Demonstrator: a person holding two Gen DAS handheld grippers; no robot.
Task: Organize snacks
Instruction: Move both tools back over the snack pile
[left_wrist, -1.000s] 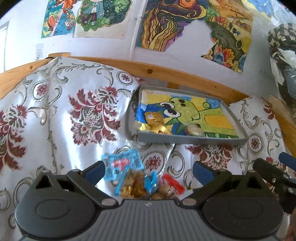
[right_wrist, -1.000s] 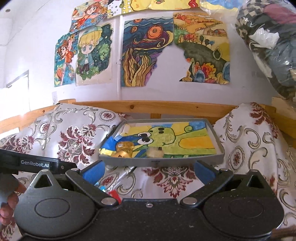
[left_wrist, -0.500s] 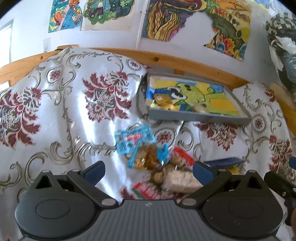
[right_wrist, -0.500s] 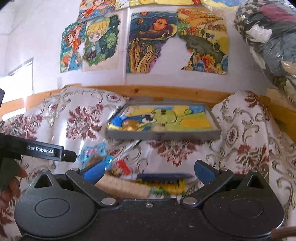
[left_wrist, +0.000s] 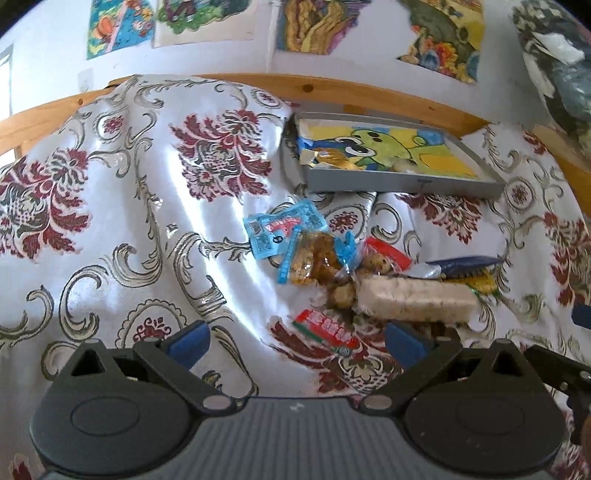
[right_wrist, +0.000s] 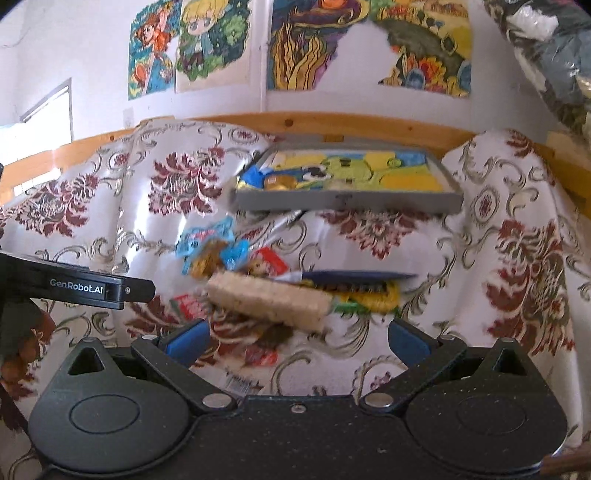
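A heap of wrapped snacks lies on the flowered cloth: a blue packet (left_wrist: 284, 229), a clear bag of golden pieces (left_wrist: 314, 258), a long pale cracker bar (left_wrist: 413, 302) (right_wrist: 269, 299), a red packet (left_wrist: 327, 332) and a dark blue and yellow pack (left_wrist: 465, 269) (right_wrist: 354, 284). Behind it stands a grey tray (left_wrist: 402, 182) (right_wrist: 347, 201) with a green cartoon liner and a few gold-wrapped sweets (left_wrist: 328, 157). My left gripper (left_wrist: 295, 341) is open just short of the heap. My right gripper (right_wrist: 295, 338) is open too, the bar's near edge just beyond its fingertips.
The cloth (left_wrist: 122, 206) drapes over a wooden frame (left_wrist: 369, 92) against a wall with coloured drawings (right_wrist: 207, 40). A bundle in plastic (left_wrist: 557, 62) hangs at the upper right. The left tool's black body (right_wrist: 85, 288) and a hand (right_wrist: 18, 343) show at the left of the right wrist view.
Both grippers have pulled back and up from the tray, so the whole snack heap has come into view in front of them. Both stay open.
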